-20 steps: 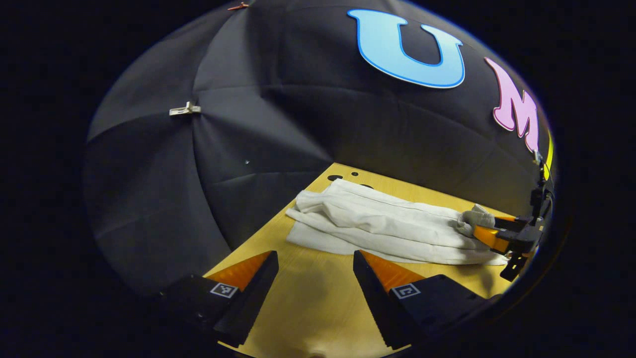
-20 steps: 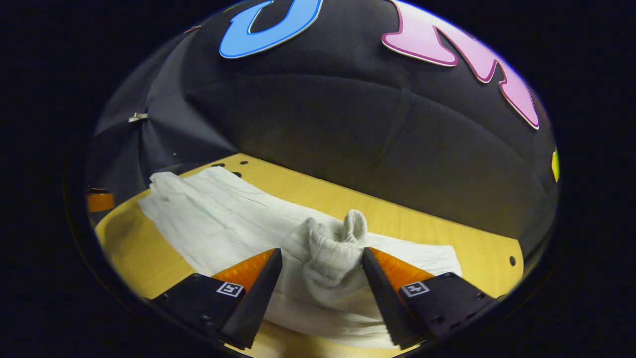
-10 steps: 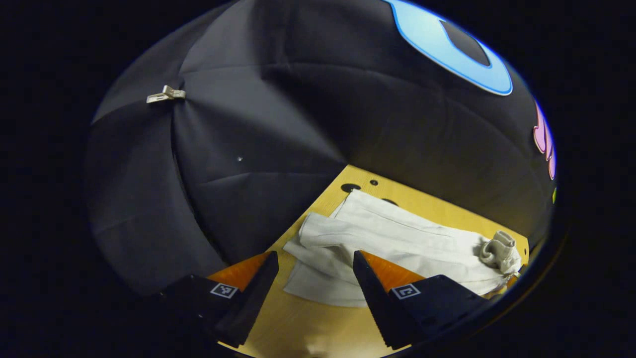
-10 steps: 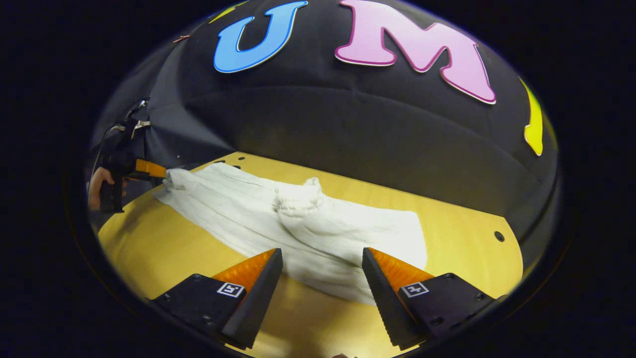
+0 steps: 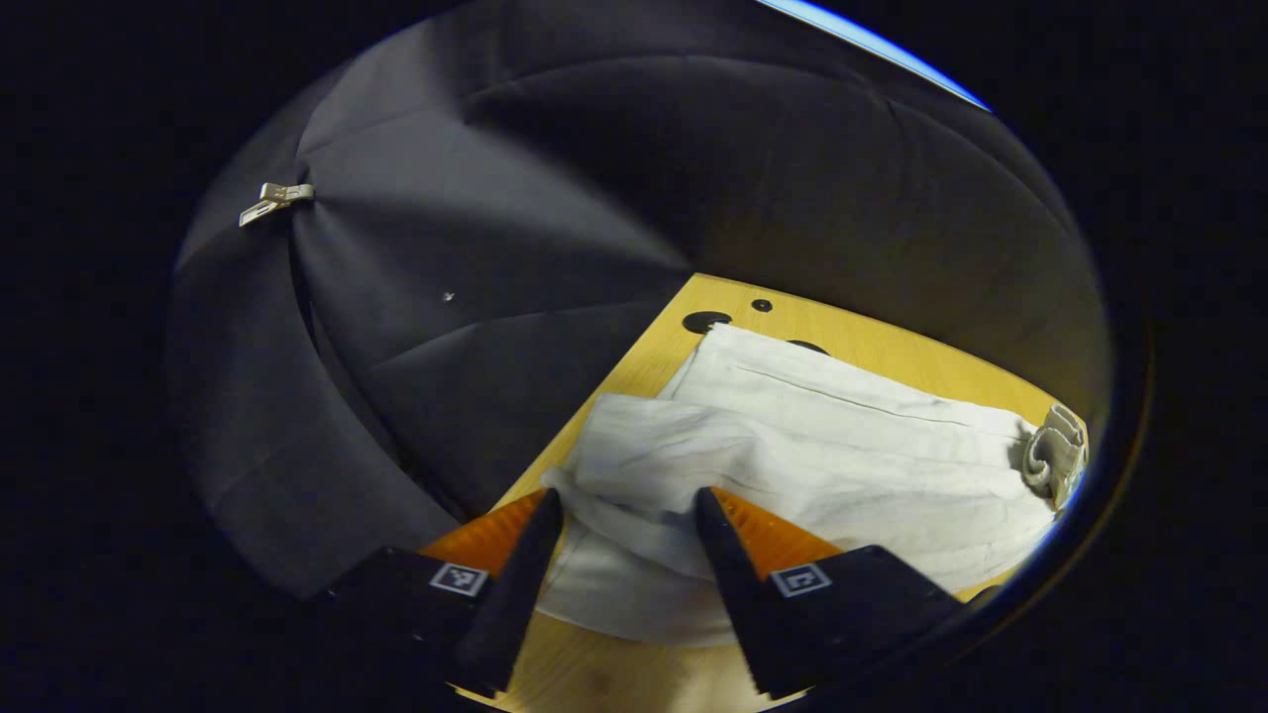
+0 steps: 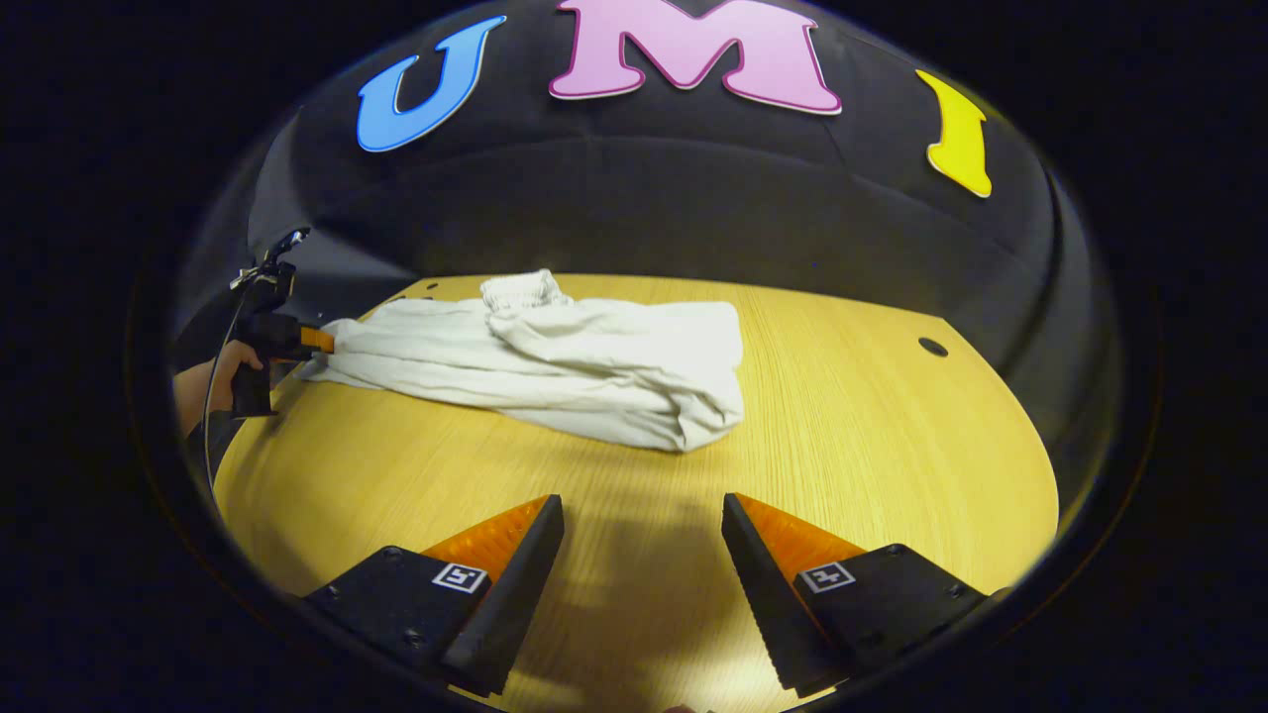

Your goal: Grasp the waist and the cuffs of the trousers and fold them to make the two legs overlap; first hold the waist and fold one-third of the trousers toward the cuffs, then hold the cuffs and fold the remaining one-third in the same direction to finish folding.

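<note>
One fold looks done: the trousers lie doubled along the desk's far edge, ribbed end on top, and the left gripper spreads its fingers around the left-hand end for the last third, while the right gripper hangs open and empty, well apart.

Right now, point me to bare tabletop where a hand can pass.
The table is bare right of the trousers and in front of them, up to the right tool. It is crowded at their left end, where the left tool reaches in.
</note>
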`<state>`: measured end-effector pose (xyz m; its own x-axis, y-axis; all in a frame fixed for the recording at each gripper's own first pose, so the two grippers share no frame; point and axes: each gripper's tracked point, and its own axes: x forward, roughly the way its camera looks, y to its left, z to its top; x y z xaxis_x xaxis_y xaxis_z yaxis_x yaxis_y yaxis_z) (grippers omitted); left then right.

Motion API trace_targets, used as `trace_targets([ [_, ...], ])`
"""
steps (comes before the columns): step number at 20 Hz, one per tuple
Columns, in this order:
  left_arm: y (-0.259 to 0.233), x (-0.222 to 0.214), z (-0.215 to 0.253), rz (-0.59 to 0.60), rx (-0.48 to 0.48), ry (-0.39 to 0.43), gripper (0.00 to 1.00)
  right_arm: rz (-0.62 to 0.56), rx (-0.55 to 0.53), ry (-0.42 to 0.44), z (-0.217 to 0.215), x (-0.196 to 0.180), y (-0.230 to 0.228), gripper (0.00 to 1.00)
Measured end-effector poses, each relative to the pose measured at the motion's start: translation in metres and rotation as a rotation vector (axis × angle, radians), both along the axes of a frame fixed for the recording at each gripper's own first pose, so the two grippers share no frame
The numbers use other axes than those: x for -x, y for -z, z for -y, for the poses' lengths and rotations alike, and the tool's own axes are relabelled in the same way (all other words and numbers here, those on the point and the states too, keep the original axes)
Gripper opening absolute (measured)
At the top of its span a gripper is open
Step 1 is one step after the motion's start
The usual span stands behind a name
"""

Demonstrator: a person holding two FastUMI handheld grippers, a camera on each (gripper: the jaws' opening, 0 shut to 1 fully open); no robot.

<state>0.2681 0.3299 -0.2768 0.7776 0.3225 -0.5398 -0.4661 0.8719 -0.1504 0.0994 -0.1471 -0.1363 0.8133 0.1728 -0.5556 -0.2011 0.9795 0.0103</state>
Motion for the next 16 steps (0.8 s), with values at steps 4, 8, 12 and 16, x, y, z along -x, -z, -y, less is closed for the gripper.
trace_targets([
  [4,0.001,-0.006,0.016,0.013,0.021,0.011,0.63,0.043,-0.056,0.049,0.008,0.007,-0.011,0.98],
  [8,0.001,-0.011,0.027,0.011,0.029,0.037,0.22,0.058,-0.006,0.032,0.016,0.014,-0.012,0.98],
  [12,0.002,-0.012,0.030,0.014,0.040,0.052,0.12,0.060,-0.019,0.052,0.022,0.020,-0.011,0.98],
  [16,-0.007,-0.006,0.032,0.029,0.053,0.058,0.06,0.046,-0.013,0.049,0.027,0.024,-0.004,0.97],
])
